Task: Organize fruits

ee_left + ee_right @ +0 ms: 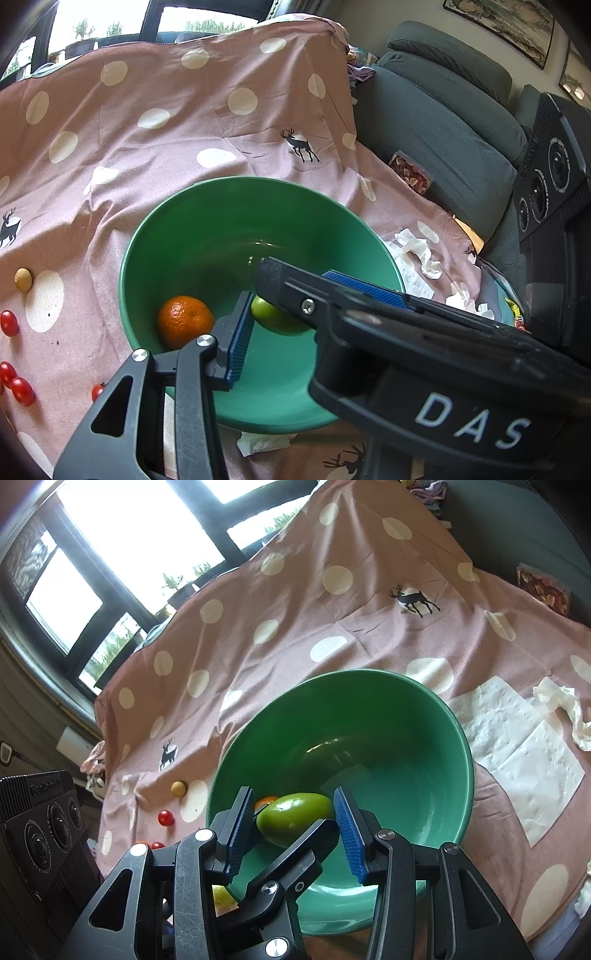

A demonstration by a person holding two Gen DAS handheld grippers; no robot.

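Green fruit (295, 818) is sitting low against the near wall of the bowl (369, 672), right between the blue pads (349, 834) of the right gripper (291, 793).

- Right jaws are standing partly open. The gap is roughly matching the fruit's length and both tips are looking to be at its ends. I can't tell whether they are actually pressing.
- Left gripper (295, 299) is showing only one pad (240, 332) in its own view, lying just beside the fruit. The right gripper's body is covering its other finger, so I can't tell how open it is or whether it is holding anything.
- Both tools are angling down into the bowl and crossing each other. My guess is that the fruit is being set down there to join the orange (184, 321) next to it.
- Fruit is looking smooth, glossy, oval and yellow-green, and probably firm and slippery.
- Outside the bowl, cherry tomatoes (9, 323) and a small tan fruit (23, 280) are lying loose on the dotted cloth (184, 122), so sorting is looking partway done.
- Tissue (517, 753) is lying beside the bowl.
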